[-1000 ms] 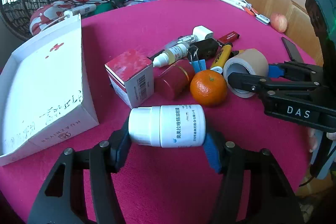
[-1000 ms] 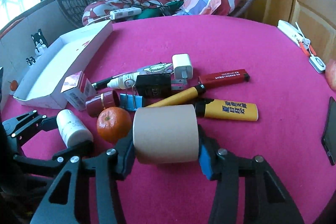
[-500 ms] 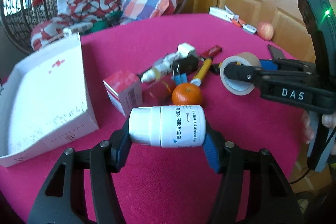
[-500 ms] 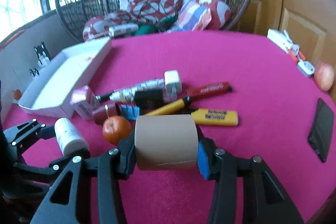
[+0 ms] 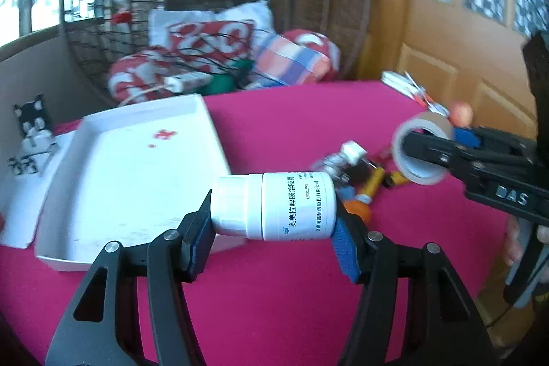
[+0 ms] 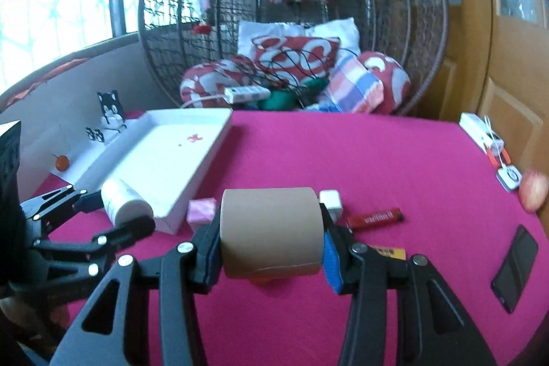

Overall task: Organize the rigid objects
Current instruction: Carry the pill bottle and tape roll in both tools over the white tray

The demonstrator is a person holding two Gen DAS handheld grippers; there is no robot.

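My left gripper is shut on a white pill bottle, held sideways above the pink table with its cap to the left. The same bottle shows at the left of the right wrist view. My right gripper is shut on a brown tape roll, also seen as a tape roll at the right of the left wrist view. A white open box lies on the table to the left, behind the bottle. Loose items remain in a pile between the two grippers.
On the table lie a red lighter, a white charger, a pink carton, a black phone and an apple. A wicker hanging chair with cushions stands behind the table. A wooden door is at the right.
Both grippers have risen from the table with the bottle and the tape roll. The pile has dropped lower and partly behind them, and the white box now sits nearer the centre.
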